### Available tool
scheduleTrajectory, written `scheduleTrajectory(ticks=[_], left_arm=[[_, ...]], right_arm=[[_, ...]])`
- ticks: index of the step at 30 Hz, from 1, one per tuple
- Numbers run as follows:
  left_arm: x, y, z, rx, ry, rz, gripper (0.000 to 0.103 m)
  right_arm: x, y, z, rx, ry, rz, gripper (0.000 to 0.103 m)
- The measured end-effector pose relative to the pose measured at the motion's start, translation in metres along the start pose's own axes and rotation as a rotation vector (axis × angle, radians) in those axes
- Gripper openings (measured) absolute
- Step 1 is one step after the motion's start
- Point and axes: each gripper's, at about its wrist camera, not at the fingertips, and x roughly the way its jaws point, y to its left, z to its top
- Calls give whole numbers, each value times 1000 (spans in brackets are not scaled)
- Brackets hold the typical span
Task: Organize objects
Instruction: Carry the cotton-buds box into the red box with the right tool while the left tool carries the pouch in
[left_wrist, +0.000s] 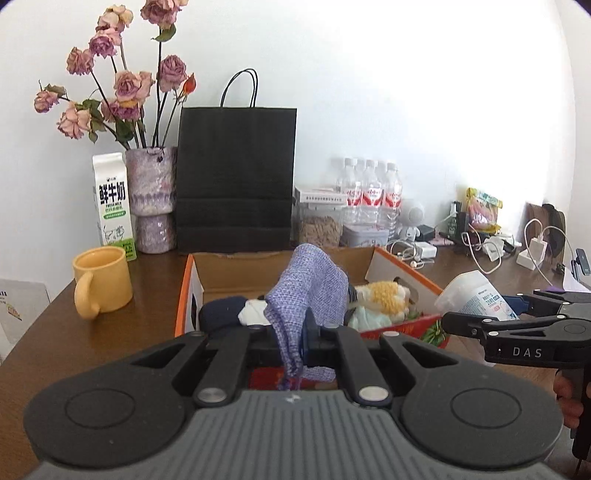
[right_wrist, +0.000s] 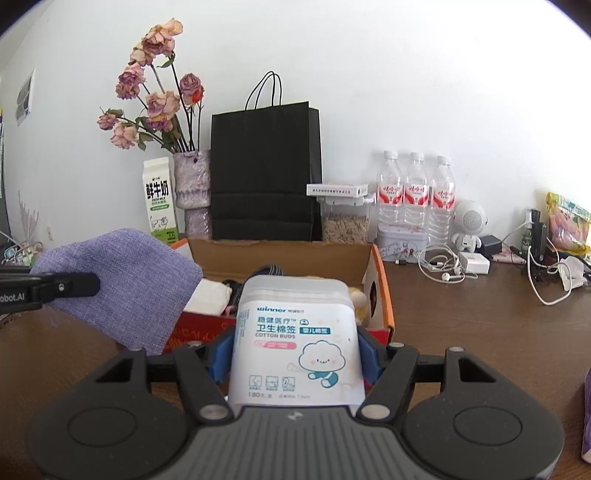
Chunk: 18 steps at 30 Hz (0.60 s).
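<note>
My left gripper (left_wrist: 303, 334) is shut on a purple woven cloth (left_wrist: 312, 284), which hangs lifted above the near edge of an open cardboard box (left_wrist: 277, 255) with orange sides. The box holds a yellow-and-white plush toy (left_wrist: 384, 299), a dark bundle (left_wrist: 221, 310) and a white item (left_wrist: 251, 315). My right gripper (right_wrist: 295, 356) is shut on a white cotton buds box (right_wrist: 295, 332), its blue pads (right_wrist: 218, 356) pressing both sides, raised in front of the cardboard box (right_wrist: 288, 246). The right wrist view shows the cloth (right_wrist: 122, 280) and left gripper (right_wrist: 74, 286) at the left.
On the brown table stand a yellow mug (left_wrist: 101, 282), a milk carton (left_wrist: 112, 206), a vase of dried roses (left_wrist: 151, 199), a black paper bag (left_wrist: 236, 177), water bottles (left_wrist: 369, 192) and a tangle of cables and chargers (right_wrist: 443, 269) to the right.
</note>
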Motion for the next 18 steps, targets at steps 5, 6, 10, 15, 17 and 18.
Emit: scheduleTrajectory(ticks=[5,6,10,15,17,18], left_arm=[[14,-3,17,-11,-42,-4,8],[18,-3,19,-18,-44,-9,8],[36,-2,26,-39,-36,-23,9],[62,3,32,-75,-17,-28,9],[73,5,33,-91,-8,-25,9],[79,7,33,-99,-2,-20,9]], right_arm=[[13,-6,30,6,-42,-6,65],[17,-7,36,8,-49,-7,65],[35,-4,52,17,-67,-2,65],[67,3,62,20,-54,2,65],[80,5,64,19,-48,-9,65],[87,6,65,18,-48,-16,65]])
